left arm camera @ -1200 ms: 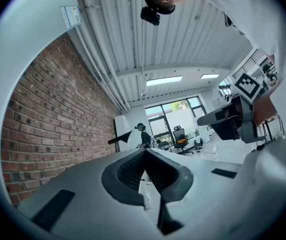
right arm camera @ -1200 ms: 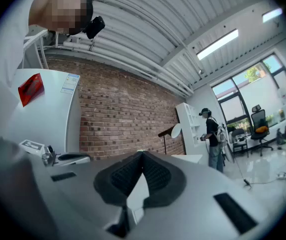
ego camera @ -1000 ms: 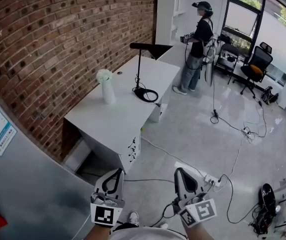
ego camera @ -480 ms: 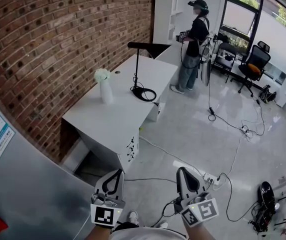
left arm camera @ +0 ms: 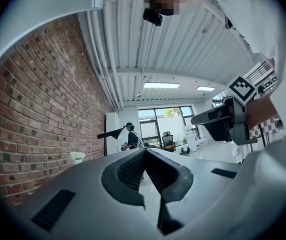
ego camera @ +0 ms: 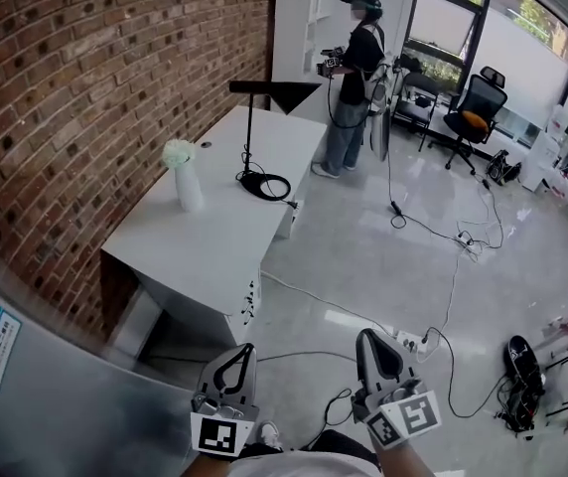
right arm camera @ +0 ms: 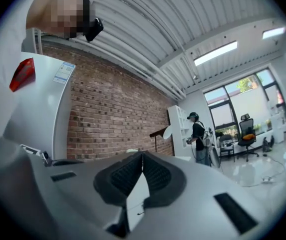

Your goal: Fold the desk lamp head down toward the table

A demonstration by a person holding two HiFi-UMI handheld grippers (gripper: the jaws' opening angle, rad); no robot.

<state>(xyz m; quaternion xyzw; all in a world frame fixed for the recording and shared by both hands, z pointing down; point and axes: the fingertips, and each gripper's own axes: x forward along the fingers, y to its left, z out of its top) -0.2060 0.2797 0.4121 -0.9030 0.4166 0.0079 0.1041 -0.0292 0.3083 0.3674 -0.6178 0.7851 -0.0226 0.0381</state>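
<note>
The black desk lamp [ego camera: 252, 132] stands far off on the white desk [ego camera: 205, 237], its flat head [ego camera: 269, 88] held level on top of a thin upright stem. Its round base sits near the desk's right edge. The lamp [left arm camera: 111, 133] also shows small and distant in the left gripper view, and likewise the lamp [right arm camera: 159, 132] in the right gripper view. My left gripper [ego camera: 244, 351] and right gripper [ego camera: 371, 338] hang low at the bottom of the head view, well short of the desk. Both are shut with nothing between the pads.
A white vase with a pale flower [ego camera: 183, 175] stands on the desk left of the lamp. A brick wall [ego camera: 85, 87] runs along the desk's far side. A person [ego camera: 352, 78] stands beyond the desk. Cables and a power strip [ego camera: 408, 341] lie on the floor, with office chairs [ego camera: 468, 127] behind.
The desk, lamp and person have slid leftward in the head view as the view shifted. Both grippers stay shut at the bottom of the view.
</note>
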